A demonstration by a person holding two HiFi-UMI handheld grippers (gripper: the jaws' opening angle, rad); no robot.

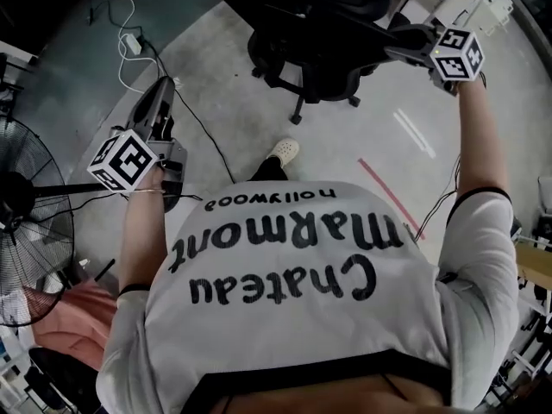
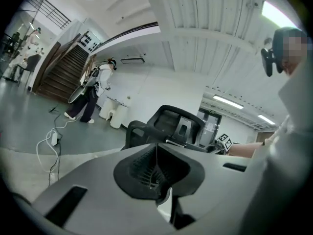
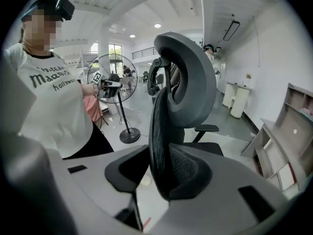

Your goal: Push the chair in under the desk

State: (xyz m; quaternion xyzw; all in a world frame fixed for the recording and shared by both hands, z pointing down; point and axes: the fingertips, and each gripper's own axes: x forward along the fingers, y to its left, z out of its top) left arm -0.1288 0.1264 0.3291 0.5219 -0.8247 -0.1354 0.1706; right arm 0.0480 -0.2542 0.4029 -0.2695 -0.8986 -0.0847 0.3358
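Right gripper [image 3: 157, 177]: narrowly parted, its pads closed on the side edge of the mesh backrest [image 3: 161, 131] of the chair [image 1: 315, 33], just below the headrest [image 3: 188, 77]. Left gripper [image 2: 156, 170]: jaws together, holding nothing, pointed at the chair from well apart.

In the head view the chair stands at 12 to 1 o'clock of the person on the bare floor [image 1: 216, 67], with the right gripper on its 3 o'clock edge. A fan [image 1: 26, 222] stands at 9 o'clock.

Handling (a judgement): the chair should be fairly heavy but should roll freely on its castors. The mesh is springy, the frame edge stiff. It swivels, so a one-sided push may turn it. The firmest hold would be the upper backrest frame, one gripper on each side. No view plainly shows the bench.
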